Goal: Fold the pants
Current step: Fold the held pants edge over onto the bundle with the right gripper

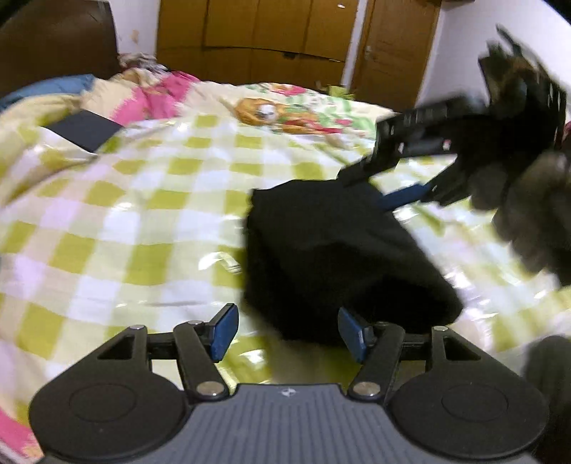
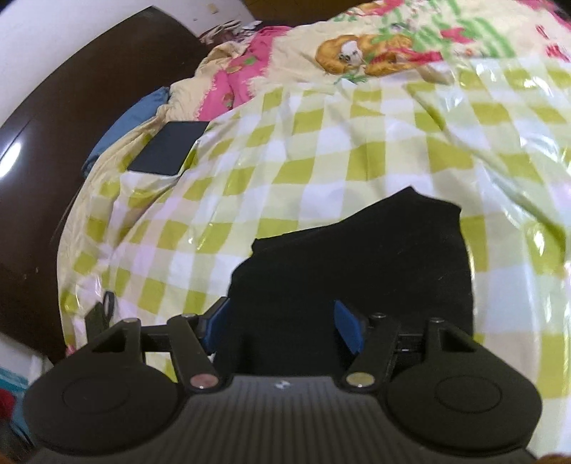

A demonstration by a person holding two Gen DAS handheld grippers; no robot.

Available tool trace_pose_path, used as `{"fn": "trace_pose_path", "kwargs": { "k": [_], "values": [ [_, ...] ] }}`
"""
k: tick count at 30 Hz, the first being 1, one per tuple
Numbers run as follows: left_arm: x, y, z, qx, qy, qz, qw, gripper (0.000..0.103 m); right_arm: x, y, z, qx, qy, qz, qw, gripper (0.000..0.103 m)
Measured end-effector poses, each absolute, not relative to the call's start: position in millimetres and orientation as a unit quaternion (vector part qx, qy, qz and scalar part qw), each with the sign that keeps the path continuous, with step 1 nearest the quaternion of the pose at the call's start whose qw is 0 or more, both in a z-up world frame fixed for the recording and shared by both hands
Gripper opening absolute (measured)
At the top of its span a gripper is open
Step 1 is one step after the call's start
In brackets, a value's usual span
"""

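While I look down along my left gripper [image 1: 287, 330], its 2 blue pads [image 1: 225, 332] stand well apart with nothing pinched between them; the near edge of the black pants [image 1: 332, 257] lies just past the right pad, over the green-and-white checked sheet [image 1: 135, 200]. My right gripper [image 2: 282, 326] is likewise released, jaws spread wide, its pads hanging above the dark cloth without pressing on it, so neither tool grips anything. Both tools tilt downward toward the bed. From the left view I see the right gripper coming in from the upper right, blurred, with the person's hand [image 1: 528, 221] wrapped round its handle. The pants sit as a folded dark bundle in the middle of the sheet. Farther off, a flat dark rectangular object [image 2: 167, 148] rests near a blue pillow [image 2: 125, 125], beside a cartoon-print quilt [image 1: 271, 110]. Beyond stand a wooden wardrobe [image 1: 257, 32] and a dark headboard [image 2: 82, 117].
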State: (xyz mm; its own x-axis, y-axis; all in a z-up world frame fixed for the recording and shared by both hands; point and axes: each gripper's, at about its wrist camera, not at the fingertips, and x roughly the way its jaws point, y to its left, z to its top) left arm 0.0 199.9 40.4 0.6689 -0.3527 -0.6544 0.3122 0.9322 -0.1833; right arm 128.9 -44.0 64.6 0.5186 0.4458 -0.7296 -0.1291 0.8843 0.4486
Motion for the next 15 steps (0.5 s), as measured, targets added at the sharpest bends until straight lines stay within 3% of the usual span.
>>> {"fn": "trace_pose_path", "kwargs": {
  "k": [5,10,15],
  "values": [
    [40.7,175.9,36.3,-0.008,0.380,-0.193,0.905,0.084,114.7,-80.6,57.3,0.172,0.440,0.133,0.871,0.065],
    [73.6,162.1,25.4,-0.009,0.421,-0.208,0.883,0.084,98.3,-100.8,41.7,0.158,0.444,0.144,0.870,0.066],
    [85.1,154.2,34.7,0.020,0.425,-0.221,0.878,0.074,86.4,-106.9,16.2,0.171,0.460,0.164,0.855,0.067]
  ]
}}
